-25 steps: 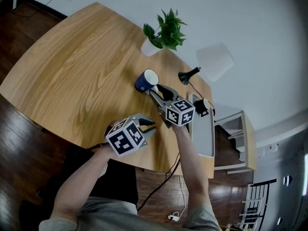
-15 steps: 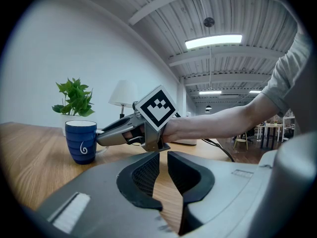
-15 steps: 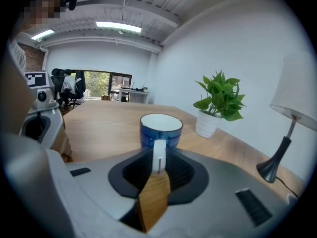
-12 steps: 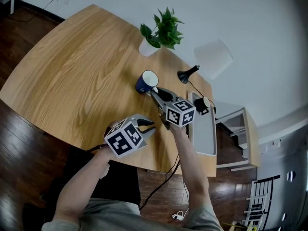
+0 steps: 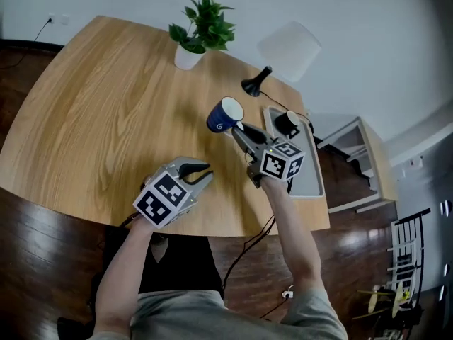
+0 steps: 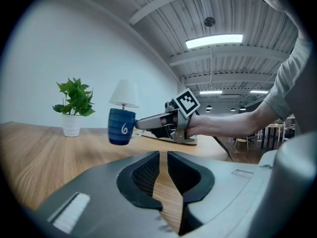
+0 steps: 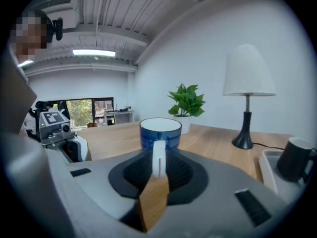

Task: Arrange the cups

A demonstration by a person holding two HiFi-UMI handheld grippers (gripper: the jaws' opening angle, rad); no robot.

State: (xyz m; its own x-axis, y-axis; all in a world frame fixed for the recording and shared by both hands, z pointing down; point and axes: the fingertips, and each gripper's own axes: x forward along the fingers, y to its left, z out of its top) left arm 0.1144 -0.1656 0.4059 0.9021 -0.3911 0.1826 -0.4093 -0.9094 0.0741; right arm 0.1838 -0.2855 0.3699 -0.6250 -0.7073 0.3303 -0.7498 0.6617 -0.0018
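A blue cup (image 5: 225,114) with a white inside hangs a little above the wooden table (image 5: 106,105). My right gripper (image 5: 241,129) is shut on its white handle (image 7: 158,158), and the cup (image 7: 159,131) stands upright just beyond the jaws. In the left gripper view the blue cup (image 6: 121,126) shows a white mark, held off the wood by the right gripper (image 6: 137,124). A black cup (image 5: 287,122) sits in the grey tray (image 5: 306,179) to the right. My left gripper (image 5: 200,170) hovers near the table's front edge, jaws together and nothing between them (image 6: 163,157).
A potted plant (image 5: 198,27) and a table lamp (image 5: 283,48) with a black base (image 5: 253,85) stand at the table's far side. The black cup (image 7: 294,157) and the tray (image 7: 270,170) lie to the right of the held cup. A cable hangs off the front edge.
My right gripper closed on the blue cup's handle and lifted the cup off the table, shifting it toward the tray. The left gripper stayed where it was.
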